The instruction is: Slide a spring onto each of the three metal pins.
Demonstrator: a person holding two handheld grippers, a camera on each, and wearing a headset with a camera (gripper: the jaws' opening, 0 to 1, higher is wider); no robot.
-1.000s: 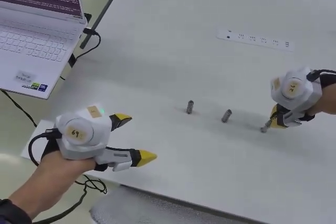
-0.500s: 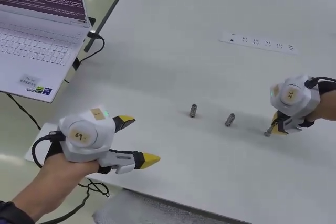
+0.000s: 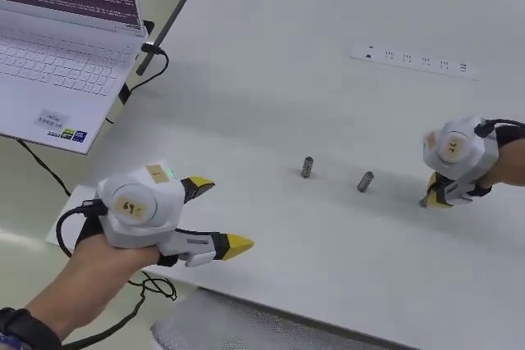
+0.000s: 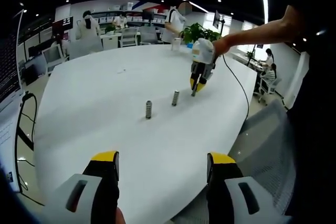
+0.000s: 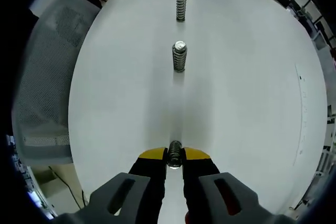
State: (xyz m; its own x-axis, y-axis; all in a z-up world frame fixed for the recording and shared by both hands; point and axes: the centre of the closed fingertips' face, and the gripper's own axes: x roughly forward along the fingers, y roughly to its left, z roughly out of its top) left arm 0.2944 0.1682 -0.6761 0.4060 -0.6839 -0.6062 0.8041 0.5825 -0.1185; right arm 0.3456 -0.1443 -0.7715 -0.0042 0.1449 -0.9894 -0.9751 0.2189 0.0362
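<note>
White tabletop (image 3: pixel 271 63) bears a spring (image 5: pixel 175 149) pinched in jaws of right gripper (image 5: pixel 175 157); left gripper (image 4: pixel 164 157) gapes.

Laptop (image 3: pixel 57 55) cropped by edge, spring (image 5: pixel 175 149) half hidden in right tool (image 5: pixel 175 159)

The head view looks steeply down over the desk (image 3: pixel 328 55). Both low gripper views share its two sprung pins (image 5: pixel 179 56).

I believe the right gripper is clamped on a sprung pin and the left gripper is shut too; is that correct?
Not quite: the left gripper is open, its jaws spread with nothing between them, as the left gripper view shows. The right gripper is indeed clamped on a sprung pin.
</note>
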